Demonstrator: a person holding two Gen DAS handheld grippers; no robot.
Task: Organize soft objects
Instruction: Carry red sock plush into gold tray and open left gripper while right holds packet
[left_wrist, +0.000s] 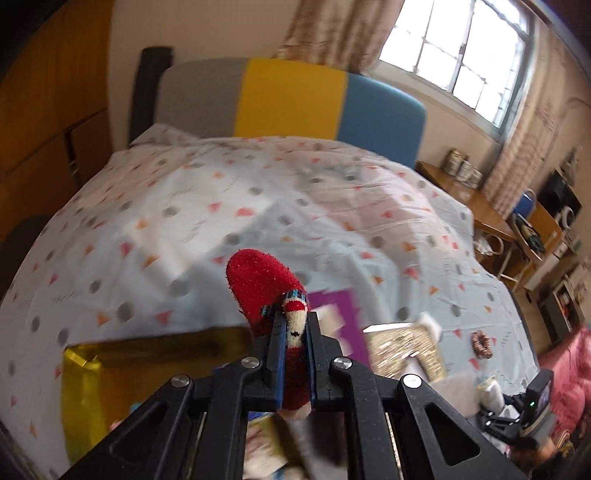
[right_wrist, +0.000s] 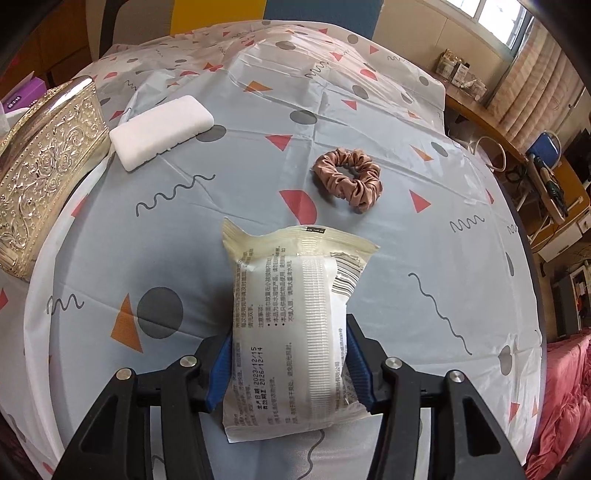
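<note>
My left gripper (left_wrist: 294, 332) is shut on a fuzzy red sock (left_wrist: 264, 286) with a knitted figure on it, held up above the patterned bedspread (left_wrist: 184, 206); this view is blurred. My right gripper (right_wrist: 291, 363) is shut on a white pack of wet wipes (right_wrist: 295, 325), its blue pads (right_wrist: 221, 373) pressing both sides just over the bedspread (right_wrist: 424, 258). A brown satin scrunchie (right_wrist: 349, 179) lies beyond the pack to the right. A white sponge block (right_wrist: 160, 131) lies at the far left. The scrunchie (left_wrist: 481, 344) also shows at the right of the left wrist view.
An ornate gold box (right_wrist: 40, 173) stands at the left, with a purple box (right_wrist: 24, 98) behind it. In the left wrist view a yellow bag (left_wrist: 83, 398), the purple box (left_wrist: 341, 321) and the gold box (left_wrist: 406, 349) sit below the gripper. A wooden desk (right_wrist: 517, 162) runs along the right.
</note>
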